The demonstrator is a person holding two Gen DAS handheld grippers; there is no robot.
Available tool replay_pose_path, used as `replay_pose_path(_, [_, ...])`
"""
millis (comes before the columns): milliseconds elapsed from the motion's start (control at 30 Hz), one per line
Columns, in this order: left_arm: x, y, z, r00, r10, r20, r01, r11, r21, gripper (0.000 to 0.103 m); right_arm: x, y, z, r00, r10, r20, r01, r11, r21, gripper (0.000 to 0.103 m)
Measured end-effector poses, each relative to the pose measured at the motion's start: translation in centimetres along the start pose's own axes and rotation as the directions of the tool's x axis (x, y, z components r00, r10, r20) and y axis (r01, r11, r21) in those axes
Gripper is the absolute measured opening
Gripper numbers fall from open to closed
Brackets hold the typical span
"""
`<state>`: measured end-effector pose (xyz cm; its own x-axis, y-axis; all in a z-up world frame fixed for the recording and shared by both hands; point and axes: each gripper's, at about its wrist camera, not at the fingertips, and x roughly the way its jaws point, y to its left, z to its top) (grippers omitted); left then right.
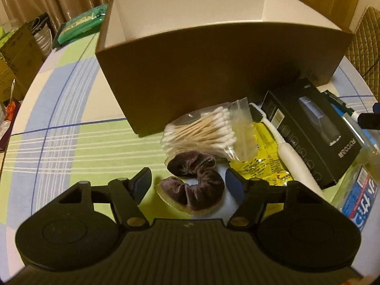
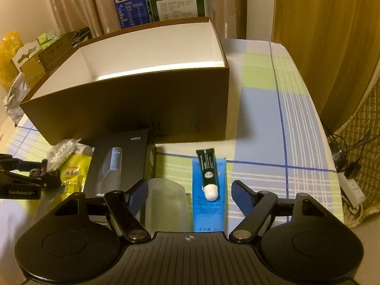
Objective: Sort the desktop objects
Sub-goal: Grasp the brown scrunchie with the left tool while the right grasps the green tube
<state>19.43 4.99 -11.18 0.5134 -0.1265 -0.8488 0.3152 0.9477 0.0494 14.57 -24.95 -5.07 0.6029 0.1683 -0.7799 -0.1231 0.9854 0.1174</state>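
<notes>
A brown box [image 1: 213, 71] with a white, empty inside stands on the checked tablecloth; it also shows in the right wrist view [image 2: 133, 104]. My left gripper [image 1: 188, 180] is open, its fingers on either side of a brown velvet scrunchie [image 1: 197, 185]. Behind it lies a bag of cotton swabs [image 1: 206, 130], a yellow packet [image 1: 263, 161], a white toothbrush [image 1: 289, 152] and a black product box [image 1: 311, 128]. My right gripper [image 2: 190, 194] is open over a clear bottle [image 2: 165, 204] and a dark green tube [image 2: 207, 171] lying on a blue packet [image 2: 209, 211].
A green wipes pack [image 1: 80, 23] lies at the table's far left. Cardboard boxes and bags stand beyond the left edge. Cartons [image 2: 154, 2] stand behind the brown box. A power strip [image 2: 351, 187] and cables lie on the floor to the right. My left gripper shows in the right wrist view [image 2: 47, 175].
</notes>
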Motion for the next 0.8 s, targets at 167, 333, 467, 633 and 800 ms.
replay_pose_path(167, [1.2,0.0,-0.1,1.0,-0.024,-0.011,0.025,0.999,0.022,0.049,0.8,-0.1,0.3,1.0,-0.001,-0.001,0.001,1.0,-0.018,0.074])
replay_pose_path(333, [1.0,0.3,-0.5,0.999,-0.041,0.008,0.04,0.999,0.034,0.031,1.5,-0.1,0.6,1.0,0.015,0.004,-0.015,0.998,-0.06,0.068])
replay_pose_path(467, [0.6,1.5,-1.0,0.999,-0.033,-0.002,0.033,0.999,-0.002,0.027,2.2,-0.1,1.2,1.0,0.021,0.004,-0.021,0.996,-0.086,0.056])
replay_pose_path(633, [-0.1,3.6,-1.1,1.0,-0.003,-0.019,0.002,0.998,-0.061,0.027,3.3,-1.4,2.0,0.999,0.03,-0.018,-0.03,0.999,-0.031,0.041])
replay_pose_path(800, [-0.3,5.1,-1.0,0.999,0.02,-0.031,-0.023,0.995,-0.097,0.027,4.8,-2.1,2.2,0.997,0.009,-0.075,-0.013,0.999,-0.052,0.03])
